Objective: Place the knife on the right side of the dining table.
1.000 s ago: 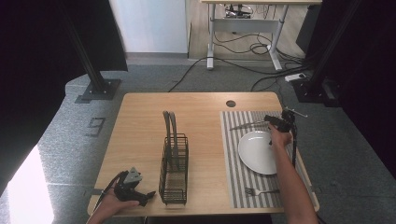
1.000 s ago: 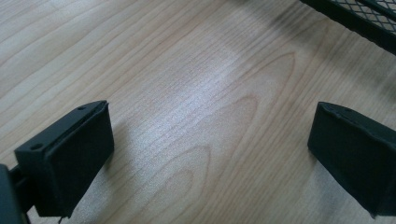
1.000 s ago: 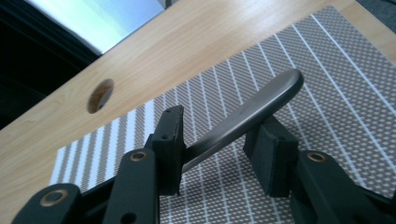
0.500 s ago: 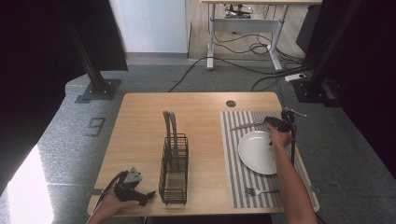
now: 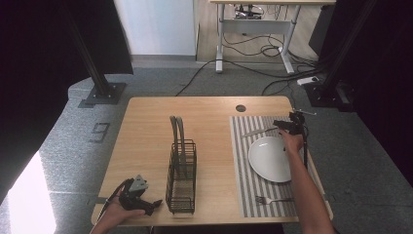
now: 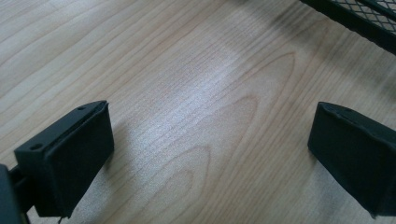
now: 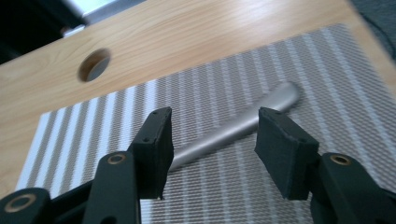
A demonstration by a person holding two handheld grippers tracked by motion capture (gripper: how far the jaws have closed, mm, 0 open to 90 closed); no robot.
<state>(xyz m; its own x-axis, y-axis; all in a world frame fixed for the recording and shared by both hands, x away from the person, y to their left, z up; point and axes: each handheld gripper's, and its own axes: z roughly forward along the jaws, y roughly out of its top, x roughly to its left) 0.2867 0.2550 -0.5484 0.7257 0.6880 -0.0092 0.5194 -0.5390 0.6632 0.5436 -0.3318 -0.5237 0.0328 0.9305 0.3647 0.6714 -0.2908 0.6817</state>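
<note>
A silver knife point(image 5: 255, 131) lies on the striped placemat point(image 5: 243, 170) behind the white plate point(image 5: 270, 158). My right gripper point(image 5: 276, 125) hovers at the knife's handle end. In the right gripper view the handle point(image 7: 219, 137) lies on the mat between the jaws, which have just been opening. The right gripper point(image 7: 212, 126) is open, and its pads point(image 7: 156, 144) stand clear of the handle. My left gripper point(image 5: 155, 204) rests at the table's front left, beside the black wire rack point(image 5: 181, 168). It is open point(image 6: 210, 135) over bare wood with nothing between its jaws.
A fork point(image 5: 272, 200) lies on the placemat's front edge, below the plate. A round cable hole point(image 5: 240, 108) sits in the table behind the mat. The rack's corner point(image 6: 364, 18) shows at the upper right of the left gripper view.
The right hand has shifted only slightly over the knife's handle. The left gripper, rack, plate and fork have not moved.
</note>
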